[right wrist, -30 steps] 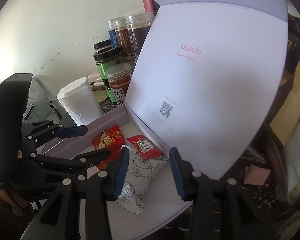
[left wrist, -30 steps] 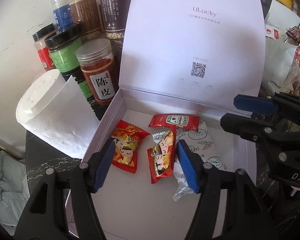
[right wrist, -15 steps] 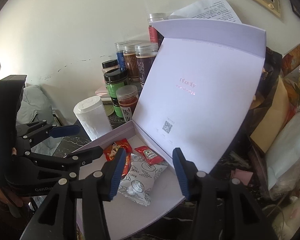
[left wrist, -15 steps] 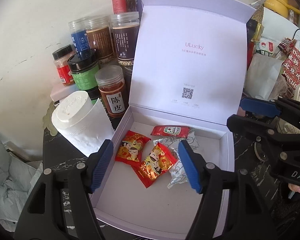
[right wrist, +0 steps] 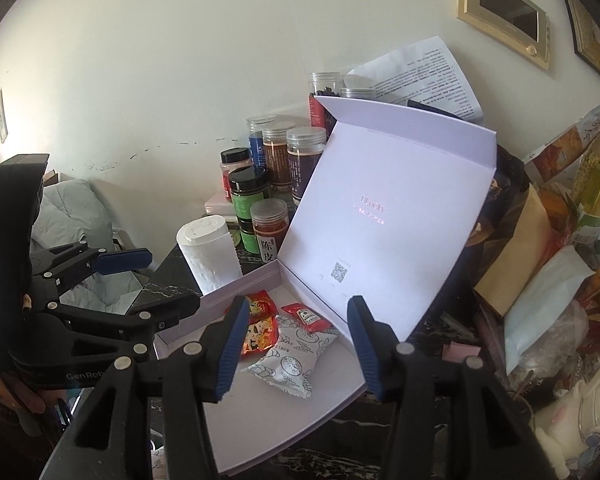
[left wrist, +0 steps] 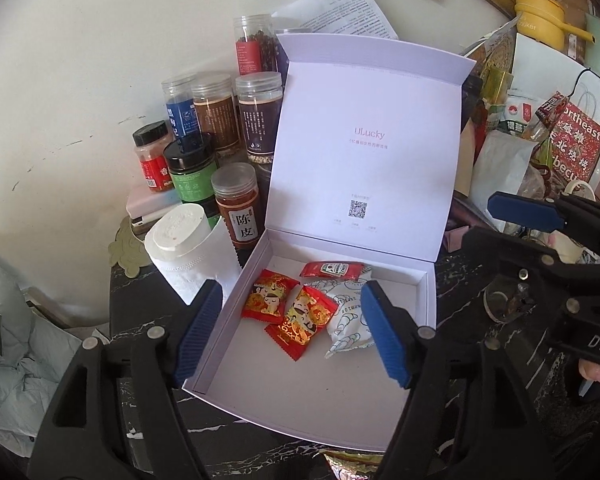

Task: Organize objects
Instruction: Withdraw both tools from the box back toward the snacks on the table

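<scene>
Both grippers hang over the open box [left wrist: 430, 300] w/ nothing between the pads. The left gripper [left wrist: 290, 330] and right gripper [right wrist: 296, 350] are each empty, jaws opening, above the packets rather than on them.

Next step looks like closing the lid [left wrist: 368, 140] or fetching another item – hard to say which. If it's the lid: it stands upright against the jars [left wrist: 236, 204], so push from behind its top edge w/ one gripper and steady the box's front rim w/ the other. Go slowly, since the jars and paper roll [left wrist: 188, 252] sit just beside the left wall and could tip.

Contents, all toward the back of the box:
- two red candy packets [left wrist: 288, 306], overlapping at a corner
- a ketchup sachet [left wrist: 334, 269] near the hinge, lying partly on the white packet
- a white snack packet [right wrist: 290, 354], to the right of the red ones

Front half of the box floor is bare. A foil wrapper [left wrist: 352, 462] shows at the left view's bottom edge, outside the box – possibly still to be packed.
</scene>
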`<state>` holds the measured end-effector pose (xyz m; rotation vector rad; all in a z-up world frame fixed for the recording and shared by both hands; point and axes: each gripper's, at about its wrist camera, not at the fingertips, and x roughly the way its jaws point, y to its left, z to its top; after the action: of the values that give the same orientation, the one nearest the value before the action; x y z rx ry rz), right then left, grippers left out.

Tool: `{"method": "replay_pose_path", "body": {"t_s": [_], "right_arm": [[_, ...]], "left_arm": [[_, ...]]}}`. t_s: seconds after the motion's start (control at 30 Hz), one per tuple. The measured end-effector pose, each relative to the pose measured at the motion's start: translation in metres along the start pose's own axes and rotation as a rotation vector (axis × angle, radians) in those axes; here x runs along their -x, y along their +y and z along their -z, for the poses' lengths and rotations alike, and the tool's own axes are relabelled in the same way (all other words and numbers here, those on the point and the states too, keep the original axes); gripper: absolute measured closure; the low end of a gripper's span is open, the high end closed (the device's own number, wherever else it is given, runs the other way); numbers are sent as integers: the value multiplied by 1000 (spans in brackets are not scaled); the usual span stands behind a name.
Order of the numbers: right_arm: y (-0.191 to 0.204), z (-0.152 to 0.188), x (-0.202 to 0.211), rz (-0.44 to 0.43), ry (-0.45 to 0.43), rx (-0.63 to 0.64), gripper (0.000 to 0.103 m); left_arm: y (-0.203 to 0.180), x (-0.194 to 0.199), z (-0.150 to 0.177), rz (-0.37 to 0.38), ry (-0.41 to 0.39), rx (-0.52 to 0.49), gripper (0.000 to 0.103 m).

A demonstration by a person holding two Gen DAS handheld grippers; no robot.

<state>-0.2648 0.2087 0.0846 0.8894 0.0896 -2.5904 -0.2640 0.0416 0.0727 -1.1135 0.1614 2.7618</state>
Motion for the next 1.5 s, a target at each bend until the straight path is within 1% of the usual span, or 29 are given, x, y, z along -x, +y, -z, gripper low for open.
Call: {"method": "replay_pose_path", "body": {"t_s": [0.27, 0.33, 0.4, 0.6, 0.87, 1.0, 1.17, 1.5], "right_arm": [[11, -1, 26, 24, -7, 7, 49], [12, -1, 32, 23, -8, -3, 46], [14, 0, 40, 19, -12, -16, 40], [26, 4, 66, 31, -45, -10, 37], [37, 13, 89, 30, -60, -12, 37], [40, 20, 97, 28, -60, -13, 37], [45, 30, 105, 22, -65, -19, 37], [50, 59, 111, 20, -45, -36, 37]], "left_arm": [[-2, 34, 6, -20, -45, -12, 28], [-2, 42, 8, -25, -56, -7, 24], [-1, 50, 10, -25, -61, 1, 22], [-1, 73, 17, -33, -88, 3, 18], [0, 100, 31, -29, -122, 23, 15], [3, 110, 38, -27, -125, 39, 15], [4, 118, 47, -37, -127, 56, 14], [-3, 126, 71, -7, -116, 60, 14]]}}
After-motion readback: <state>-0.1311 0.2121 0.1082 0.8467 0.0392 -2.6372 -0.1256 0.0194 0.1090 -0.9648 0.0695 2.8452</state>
